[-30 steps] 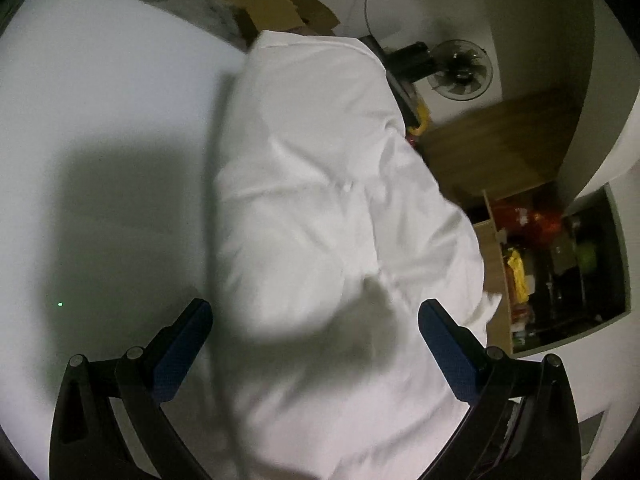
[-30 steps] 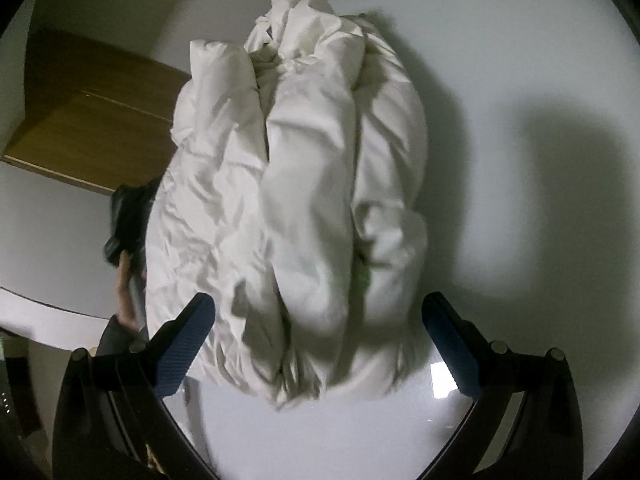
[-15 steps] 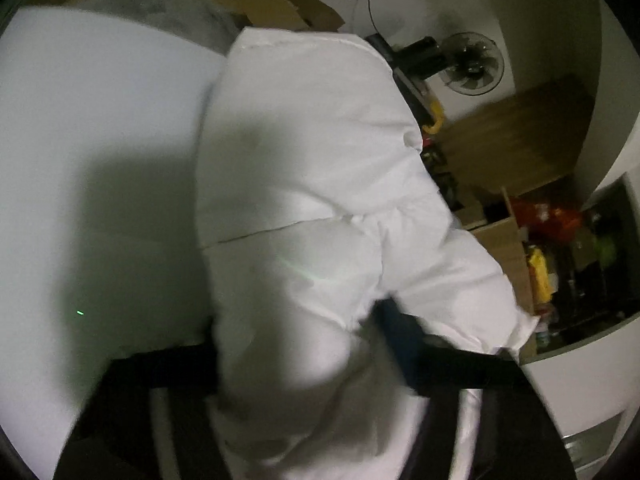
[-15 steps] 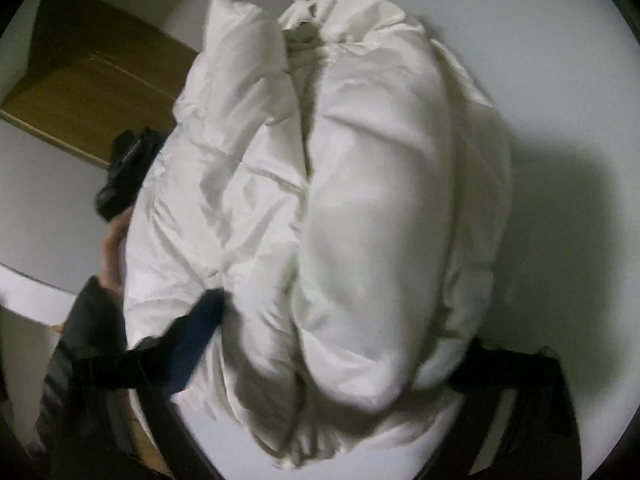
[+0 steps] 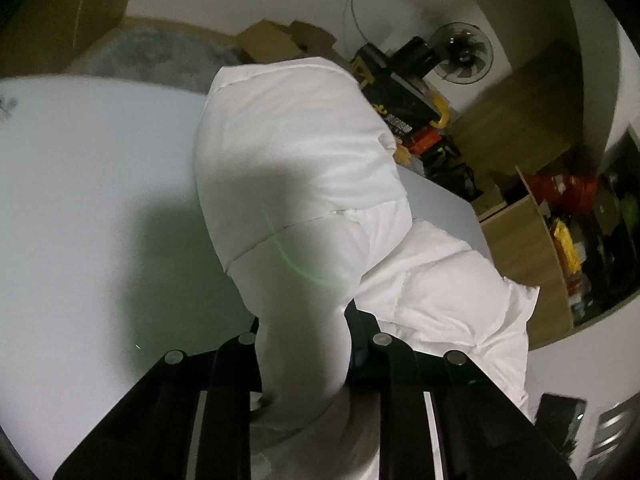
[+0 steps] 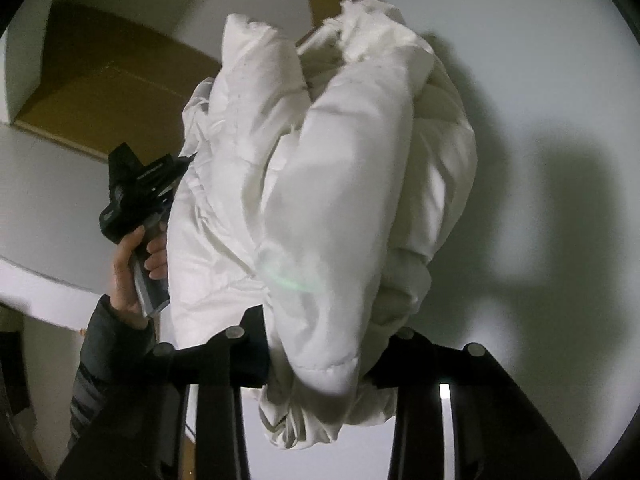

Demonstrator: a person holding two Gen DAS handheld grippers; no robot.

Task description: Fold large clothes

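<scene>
Clamping a thick roll of the white puffy jacket (image 5: 296, 184) between its black fingers, the left gripper (image 5: 302, 344) holds the garment at 6 o'clock of its view, jaws pressed into the padding on both sides. The jacket runs up from there toward 12 o'clock over the white table (image 5: 88, 200), its far end bulging past the table's edge. At 3 o'clock a wooden open shelf unit (image 5: 536, 240) holds a crowded mix of red, yellow and green packages, too small to name. Flattened cardboard boxes (image 5: 276, 40) lie at 12 o'clock, with a black fan (image 5: 464, 54) at 1 o'clock. From the right wrist, the right gripper (image 6: 320, 354) likewise pinches a bunched fold of the jacket (image 6: 340, 208) at 6 o'clock, jaws closed on the fabric. At 9 o'clock the person's left hand (image 6: 132, 268) grasps the handle of the other gripper, pressed against the jacket's side.
</scene>
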